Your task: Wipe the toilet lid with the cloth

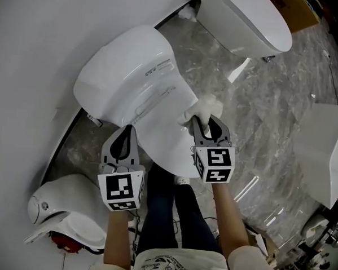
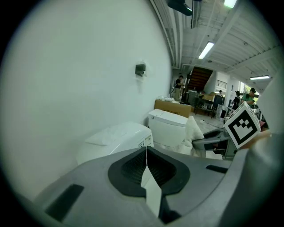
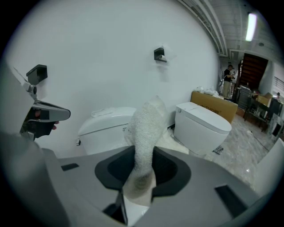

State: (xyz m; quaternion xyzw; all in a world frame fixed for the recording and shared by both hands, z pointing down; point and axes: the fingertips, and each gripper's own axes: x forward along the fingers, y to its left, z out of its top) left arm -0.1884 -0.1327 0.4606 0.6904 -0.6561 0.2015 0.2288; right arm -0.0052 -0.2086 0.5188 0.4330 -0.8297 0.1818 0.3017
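A white toilet with its lid (image 1: 153,111) down stands against the white wall, below me in the head view. My right gripper (image 1: 205,123) is shut on a white fluffy cloth (image 1: 205,109), held over the lid's right front part. The cloth (image 3: 146,133) stands up between the jaws in the right gripper view, with the toilet (image 3: 108,126) behind it. My left gripper (image 1: 123,147) hangs at the lid's front left edge, jaws shut with nothing between them. In the left gripper view the toilet (image 2: 117,139) lies ahead, and the right gripper with the cloth (image 2: 194,135) shows at the right.
A second white toilet (image 1: 245,23) stands at the upper right, with a cardboard box (image 1: 297,11) behind it. Another white fixture (image 1: 63,211) sits at the lower left, and a white object (image 1: 326,154) at the right. The floor (image 1: 261,108) is grey marble. My legs stand just before the toilet.
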